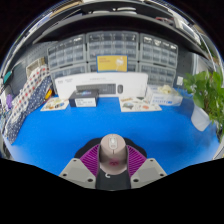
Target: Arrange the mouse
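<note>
Gripper view shows us a blue desk (60, 135) stretching ahead of the tool (113, 163), bare across its middle and crowded only along its far edge. There we see a white box (86, 100) with a dark front near the far middle, a longer white case (105, 87) behind it, and a small dark thing just right of that, too small for us to name. Toward the far left corner lie some flat papers or packets (55, 104), and along the left edge a rack of small coloured items (22, 110) runs back toward the wall. Toward the far right corner we make out more flat packets (160, 100) and a leafy green plant (207, 92) standing at the right edge. Behind the desk, the wall carries grey cabinets of small drawers (112, 45) and a yellow sign (112, 63) beneath them. Nothing stands on the blue surface between the tool and those far things.

The mouse (113, 151), grey and rounded, sits between the two fingers at the near edge of the desk, its back rising above the purple pads (94, 158). The pads lie close against its left and right sides with no gap that we can see, so we take the tool to be closed narrowly upon the mouse and holding it. We cannot tell whether the mouse rests on the desk or is lifted off it.
</note>
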A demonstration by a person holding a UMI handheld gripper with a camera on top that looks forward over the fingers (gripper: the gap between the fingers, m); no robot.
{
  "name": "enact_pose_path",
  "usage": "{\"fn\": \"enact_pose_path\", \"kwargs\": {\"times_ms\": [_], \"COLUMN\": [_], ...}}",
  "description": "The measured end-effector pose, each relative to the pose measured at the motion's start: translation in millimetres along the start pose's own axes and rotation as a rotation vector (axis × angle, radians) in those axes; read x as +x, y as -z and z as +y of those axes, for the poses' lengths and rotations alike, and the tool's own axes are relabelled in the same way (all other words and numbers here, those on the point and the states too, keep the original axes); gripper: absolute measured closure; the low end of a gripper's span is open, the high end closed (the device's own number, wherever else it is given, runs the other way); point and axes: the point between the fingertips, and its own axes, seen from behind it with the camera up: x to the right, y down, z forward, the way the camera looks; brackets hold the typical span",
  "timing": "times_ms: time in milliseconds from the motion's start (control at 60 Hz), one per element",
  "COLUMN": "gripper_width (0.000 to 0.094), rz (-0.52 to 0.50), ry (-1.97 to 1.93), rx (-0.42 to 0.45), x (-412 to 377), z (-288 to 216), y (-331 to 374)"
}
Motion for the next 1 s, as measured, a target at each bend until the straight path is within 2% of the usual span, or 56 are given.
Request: {"fn": "enact_pose_path", "kwargs": {"times_ms": [167,300,483,550,617,650,883,1000], "gripper_width": [0.0587,0.0559,0.0451,0.0358,0.0151,0.0135,0.0136,0.0136], "rz": [-0.011,0.015,0.045,0.065,0.105,0.116,0.124,0.090], "ry": [-0.007,0.001,-0.016,-0.024,-0.023,-0.016,0.022,0.016], "rx": [-0.091,-0.064,-0.047,-0.061,-0.087,-0.099,-0.017,0.027], "x": [-1.1,-0.1,1.8,6.1,15.4,18.4,4.8,-22.5], "z": [45.5,43.4,41.6,42.4,43.3,42.4,-17.0,-48.9], "y": [-18.8,-22.6,-23.3,-22.4,-18.7,-16.3,29.4,66.1]}}
